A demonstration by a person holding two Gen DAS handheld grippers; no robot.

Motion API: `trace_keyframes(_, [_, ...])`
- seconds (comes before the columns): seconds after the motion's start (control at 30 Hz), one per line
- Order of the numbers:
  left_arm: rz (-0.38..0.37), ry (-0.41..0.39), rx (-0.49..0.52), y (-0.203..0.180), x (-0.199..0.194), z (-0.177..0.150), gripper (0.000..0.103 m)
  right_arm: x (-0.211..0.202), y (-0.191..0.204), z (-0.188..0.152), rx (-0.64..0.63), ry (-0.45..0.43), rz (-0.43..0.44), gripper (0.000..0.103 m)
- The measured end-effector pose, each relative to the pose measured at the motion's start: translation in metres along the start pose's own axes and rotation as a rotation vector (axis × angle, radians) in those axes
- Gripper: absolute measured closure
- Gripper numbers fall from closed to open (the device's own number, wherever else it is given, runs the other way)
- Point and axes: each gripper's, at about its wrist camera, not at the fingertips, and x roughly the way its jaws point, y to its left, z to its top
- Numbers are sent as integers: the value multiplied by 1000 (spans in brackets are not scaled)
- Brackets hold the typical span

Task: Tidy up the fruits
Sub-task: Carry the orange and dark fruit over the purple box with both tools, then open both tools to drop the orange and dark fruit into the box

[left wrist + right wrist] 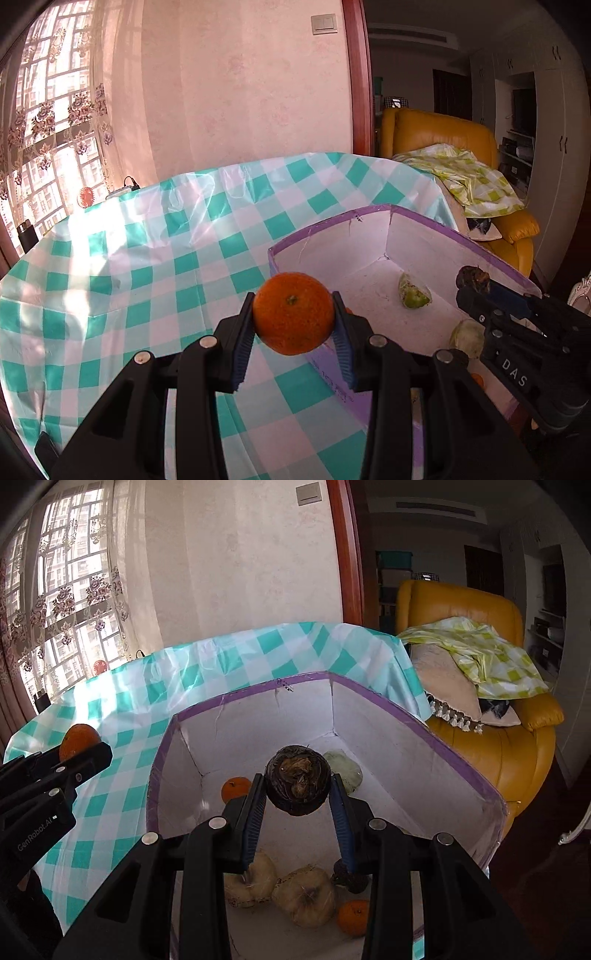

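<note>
My left gripper (293,314) is shut on an orange tangerine (293,312) and holds it above the near left corner of a white box with a purple rim (314,229). It also shows in the right wrist view (79,744). My right gripper (298,788) is shut on a dark brown round fruit (297,784) and holds it over the inside of the box (443,746). Inside the box lie two tangerines (236,788) (354,917), two pale round fruits (304,895), a pale green one (345,770) and a small dark fruit (349,877).
The box stands on a table with a green and white checked cloth (147,258). A yellow armchair (480,738) with a checked cloth and cushions stands behind to the right. A window with lace curtains (48,129) is at the left.
</note>
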Motion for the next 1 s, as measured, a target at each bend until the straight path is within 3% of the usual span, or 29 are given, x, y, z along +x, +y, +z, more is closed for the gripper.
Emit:
trace_keyframes(0.23, [-51,135,36,-39,41,2,64,19,-11,-8,-73,92,-82,67])
trace_keyframes(0.57, [-43,266,53,-50,89,-6,64,33,-8,-10,-158,160,-112,67])
trace_keyframes(0.67, [-25,273,62,-54,97,-6,63,38,-7,-10,-196,190,-115,67])
trace_keyframes(1.0, [-100,332,84,-77,109,0,64,47,-21,-16,-201,253,-114,67])
